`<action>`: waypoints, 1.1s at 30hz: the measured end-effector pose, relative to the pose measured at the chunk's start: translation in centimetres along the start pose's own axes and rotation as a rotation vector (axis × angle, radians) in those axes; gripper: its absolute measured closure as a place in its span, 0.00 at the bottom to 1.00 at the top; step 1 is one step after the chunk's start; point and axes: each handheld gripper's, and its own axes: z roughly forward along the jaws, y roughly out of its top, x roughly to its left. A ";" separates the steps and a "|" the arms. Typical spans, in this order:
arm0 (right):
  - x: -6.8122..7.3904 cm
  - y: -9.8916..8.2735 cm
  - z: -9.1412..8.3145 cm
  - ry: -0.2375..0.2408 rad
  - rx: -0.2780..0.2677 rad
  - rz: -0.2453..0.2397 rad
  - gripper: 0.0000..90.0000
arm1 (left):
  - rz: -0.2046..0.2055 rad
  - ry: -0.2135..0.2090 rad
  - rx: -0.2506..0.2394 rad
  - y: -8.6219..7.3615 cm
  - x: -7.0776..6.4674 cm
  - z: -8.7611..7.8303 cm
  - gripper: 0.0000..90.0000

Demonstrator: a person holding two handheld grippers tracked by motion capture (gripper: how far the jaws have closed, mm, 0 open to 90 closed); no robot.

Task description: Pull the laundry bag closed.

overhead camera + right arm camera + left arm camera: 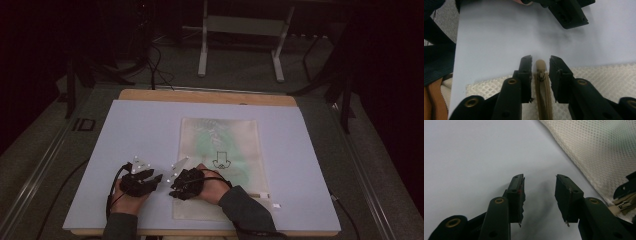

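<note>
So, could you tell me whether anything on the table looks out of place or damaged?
Nothing stands out. The mesh bag lies flat and square on the white board. The right gripper has its jaws either side of the tan zipper pull; the left gripper is open beside the bag.

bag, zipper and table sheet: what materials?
Cream flat pouch: woven mesh fabric, judging by its open dotted weave, matte. Tan zipper: cloth tape, pull probably plastic, dull finish. Pale lavender table sheet: smooth, matte, likely paper or plastic board.
</note>
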 end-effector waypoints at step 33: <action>0.0 0.4 -0.4 -0.009 -0.028 0.008 0.90 | -0.005 -0.003 0.005 0.0 0.1 0.0 0.65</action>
